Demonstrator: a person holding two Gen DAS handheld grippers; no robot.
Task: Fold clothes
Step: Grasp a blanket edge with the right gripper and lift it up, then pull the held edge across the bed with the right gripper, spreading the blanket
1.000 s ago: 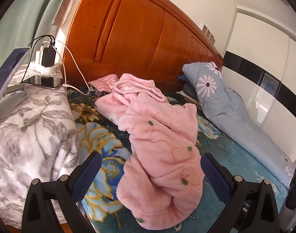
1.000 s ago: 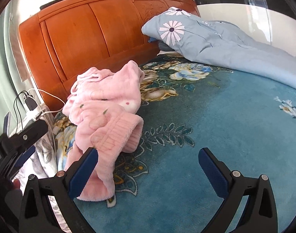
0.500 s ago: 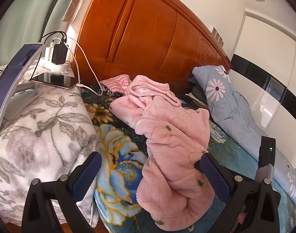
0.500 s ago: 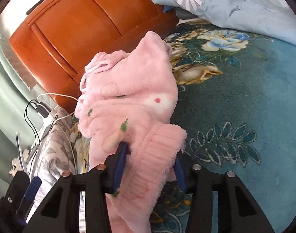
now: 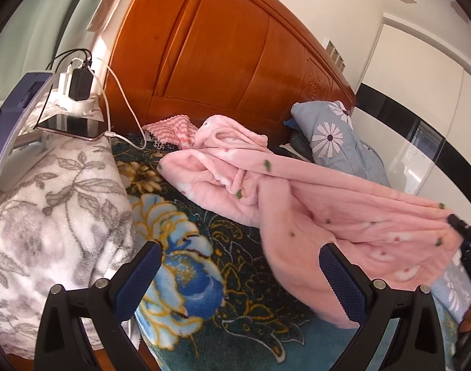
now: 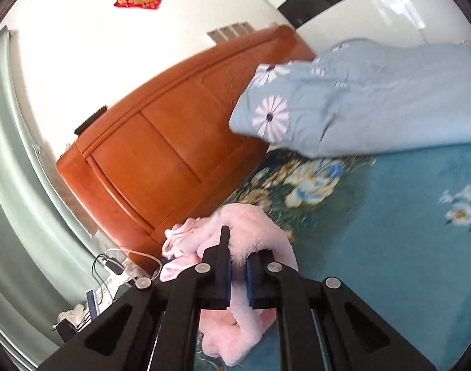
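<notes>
A fluffy pink garment (image 5: pixel 313 204) with small green and red dots lies on the blue floral bed cover (image 5: pixel 186 278), stretched from near the headboard out to the right. My right gripper (image 6: pixel 238 273) is shut on a fold of the pink garment (image 6: pixel 251 225) and holds it lifted above the bed; it shows at the right edge of the left wrist view (image 5: pixel 466 244). My left gripper (image 5: pixel 240 278) is open and empty, low over the bed cover, with the garment's hanging edge just in front of its right finger (image 5: pixel 340 281).
A wooden headboard (image 5: pixel 235 55) stands behind. A grey floral pillow (image 5: pixel 49 216) on the left carries a phone (image 5: pixel 71 125), chargers and cables. A light blue daisy quilt (image 6: pixel 374 105) lies at the far right. A pink striped cloth (image 5: pixel 170 130) sits by the headboard.
My right gripper closed on the pink garment, then lifted and pulled it out to the right, stretching it. My left gripper stayed open and shifted slightly.
</notes>
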